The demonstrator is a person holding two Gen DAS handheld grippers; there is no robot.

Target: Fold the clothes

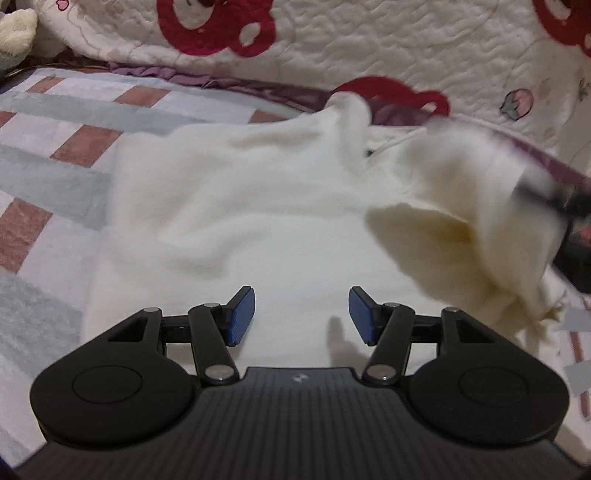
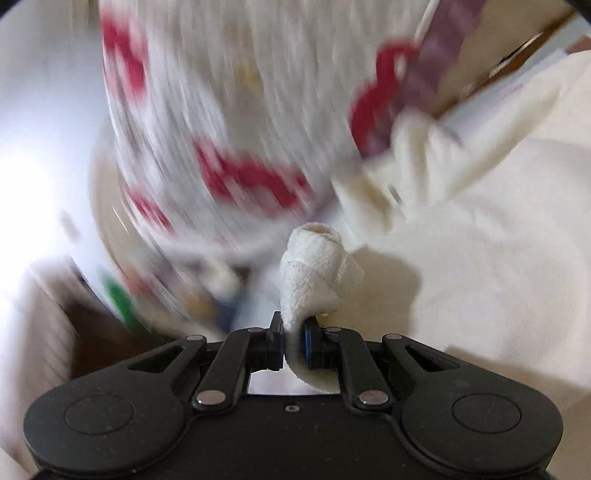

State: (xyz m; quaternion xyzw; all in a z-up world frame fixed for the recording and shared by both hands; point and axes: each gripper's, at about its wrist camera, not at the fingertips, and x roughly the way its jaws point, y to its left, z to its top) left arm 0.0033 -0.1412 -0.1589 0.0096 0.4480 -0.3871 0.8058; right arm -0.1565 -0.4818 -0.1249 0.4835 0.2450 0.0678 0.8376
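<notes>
A cream white fleece hoodie [image 1: 258, 206] lies spread on the bed. My left gripper [image 1: 301, 314] is open and empty, hovering low over the hoodie's lower body. In the left wrist view, the hoodie's right side [image 1: 461, 229] is lifted and blurred, with the right gripper [image 1: 561, 199] as a dark blur behind it. My right gripper [image 2: 293, 334] is shut on a bunched roll of the hoodie's fabric [image 2: 314, 266], which sticks up between the fingers. The rest of the hoodie [image 2: 498, 240] lies to the right in that view.
The bed has a checked sheet [image 1: 55, 177] of grey, white and brown. A white quilt with red bear prints [image 1: 332, 40] lies bunched along the far side. A plush toy [image 1: 14, 33] sits at the far left corner. The right wrist view is heavily blurred.
</notes>
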